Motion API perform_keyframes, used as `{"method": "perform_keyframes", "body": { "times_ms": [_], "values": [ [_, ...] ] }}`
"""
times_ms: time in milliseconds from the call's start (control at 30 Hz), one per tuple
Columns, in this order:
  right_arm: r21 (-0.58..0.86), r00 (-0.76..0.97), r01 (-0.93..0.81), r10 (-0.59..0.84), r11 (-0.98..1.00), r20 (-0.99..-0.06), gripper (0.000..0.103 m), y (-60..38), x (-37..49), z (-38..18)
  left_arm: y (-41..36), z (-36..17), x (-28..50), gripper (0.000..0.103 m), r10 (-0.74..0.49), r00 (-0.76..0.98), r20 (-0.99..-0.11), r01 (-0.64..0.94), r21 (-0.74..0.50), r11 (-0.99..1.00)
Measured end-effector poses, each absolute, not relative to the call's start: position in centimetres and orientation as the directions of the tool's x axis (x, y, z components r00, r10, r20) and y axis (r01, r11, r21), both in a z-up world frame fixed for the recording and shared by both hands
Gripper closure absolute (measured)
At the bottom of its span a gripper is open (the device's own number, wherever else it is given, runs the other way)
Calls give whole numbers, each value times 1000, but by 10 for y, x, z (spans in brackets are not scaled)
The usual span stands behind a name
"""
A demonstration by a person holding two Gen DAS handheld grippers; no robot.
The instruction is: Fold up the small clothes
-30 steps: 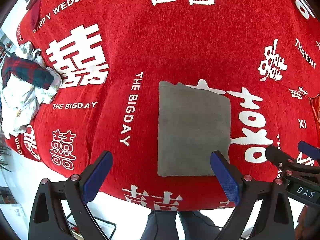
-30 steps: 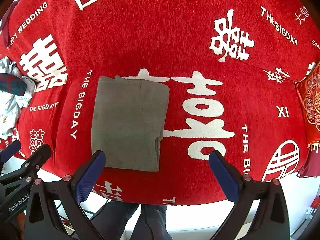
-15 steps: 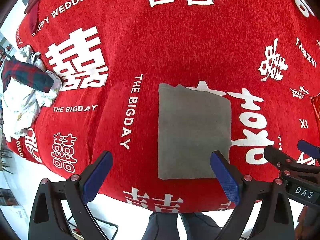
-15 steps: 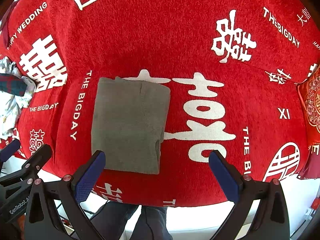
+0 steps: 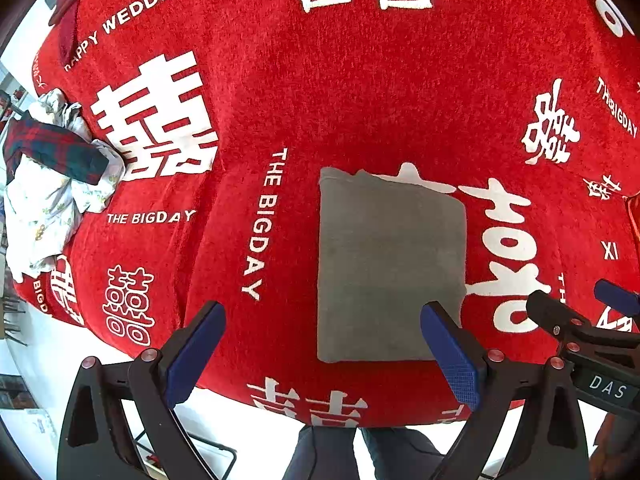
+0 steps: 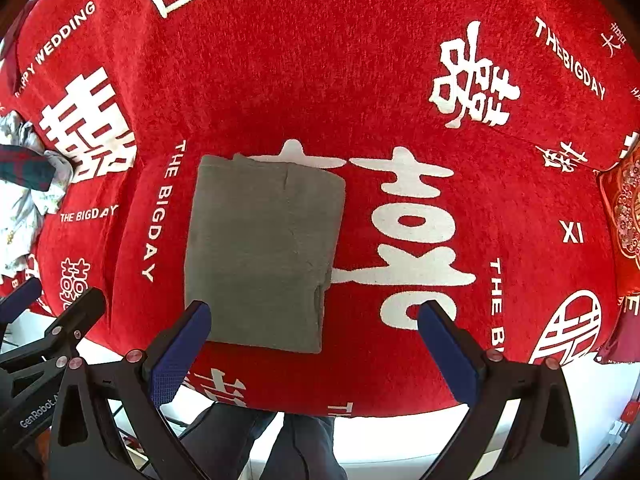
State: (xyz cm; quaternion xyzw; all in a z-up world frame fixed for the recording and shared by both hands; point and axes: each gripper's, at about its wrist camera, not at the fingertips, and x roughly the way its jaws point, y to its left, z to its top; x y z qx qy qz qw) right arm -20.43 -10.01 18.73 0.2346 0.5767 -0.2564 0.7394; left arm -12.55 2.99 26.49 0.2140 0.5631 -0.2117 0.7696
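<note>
Hardly anything altered over the last second: grey garment [image 5: 390,268] lay in the same spot on the red wedding-print surface [image 5: 360,80], already a neat rectangle, layered edges visible along its right side in the right wrist view. Only a slight drift of both cameras, cloth sliding a touch lower in each frame. Left gripper [image 5: 322,354] hung above the near edge with jaws wide apart, holding nothing; right gripper [image 6: 312,354] likewise spread and empty, just beside it, near edge of the garment between the two. No contact with the fabric anywhere. Judged from that: this piece looked finished and released, with hands pausing or backing off. Unfolded heap of clothes [image 5: 52,192], white print and dark plaid, sat well apart at the far left edge, probably next in line.
</note>
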Motion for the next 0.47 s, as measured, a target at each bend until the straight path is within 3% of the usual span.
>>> {"method": "perform_keyframes", "body": {
  "times_ms": [467],
  "values": [
    [53,201,650,-104,758,-974,0,-100,-203,183,30,263,-122,5,-97,274,-957,572,81,816]
  ]
}}
